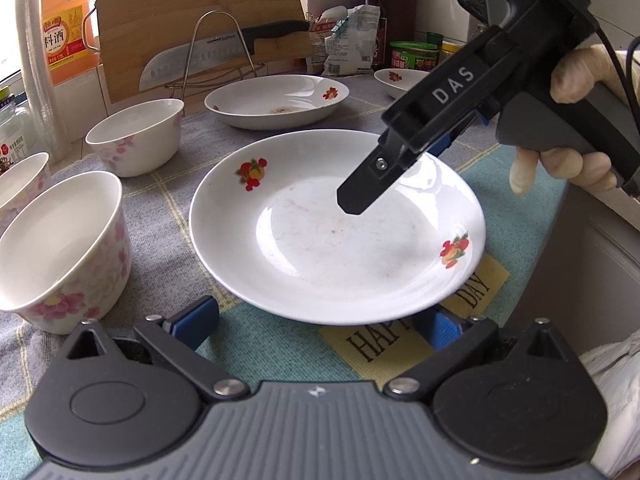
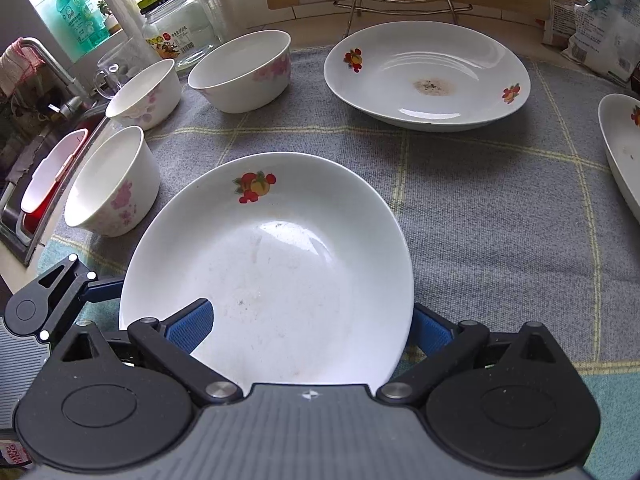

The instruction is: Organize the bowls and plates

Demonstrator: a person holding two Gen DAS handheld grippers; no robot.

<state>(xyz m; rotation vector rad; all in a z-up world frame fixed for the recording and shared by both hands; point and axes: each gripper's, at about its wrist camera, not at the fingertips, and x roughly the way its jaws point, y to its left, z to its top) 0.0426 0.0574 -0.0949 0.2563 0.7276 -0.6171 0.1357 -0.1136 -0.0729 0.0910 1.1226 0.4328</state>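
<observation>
A white plate with fruit decals (image 1: 320, 248) (image 2: 280, 272) hangs tilted over the grey checked cloth (image 2: 480, 208). My right gripper (image 2: 312, 316) (image 1: 396, 176) is shut on the plate's rim, one finger (image 1: 356, 196) on top and the other underneath. My left gripper (image 1: 322, 310) stands wide open at the plate's near edge, its pads off the plate. The left gripper's housing (image 2: 36, 308) shows low on the left in the right wrist view. A second plate (image 2: 424, 76) (image 1: 276, 100) and a third plate (image 2: 620, 152) (image 1: 400, 80) lie on the cloth. Three pink-flowered bowls (image 2: 240, 70) (image 2: 144, 92) (image 2: 112, 180) stand at the left.
A knife on a wire rack (image 1: 224, 52) and a cutting board (image 1: 192, 8) stand at the back, with bottles and bags (image 1: 352, 40) beside them. A sink (image 2: 40, 168) lies left of the bowls. A "HAPPY DAY" mat (image 1: 400, 344) lies under the held plate.
</observation>
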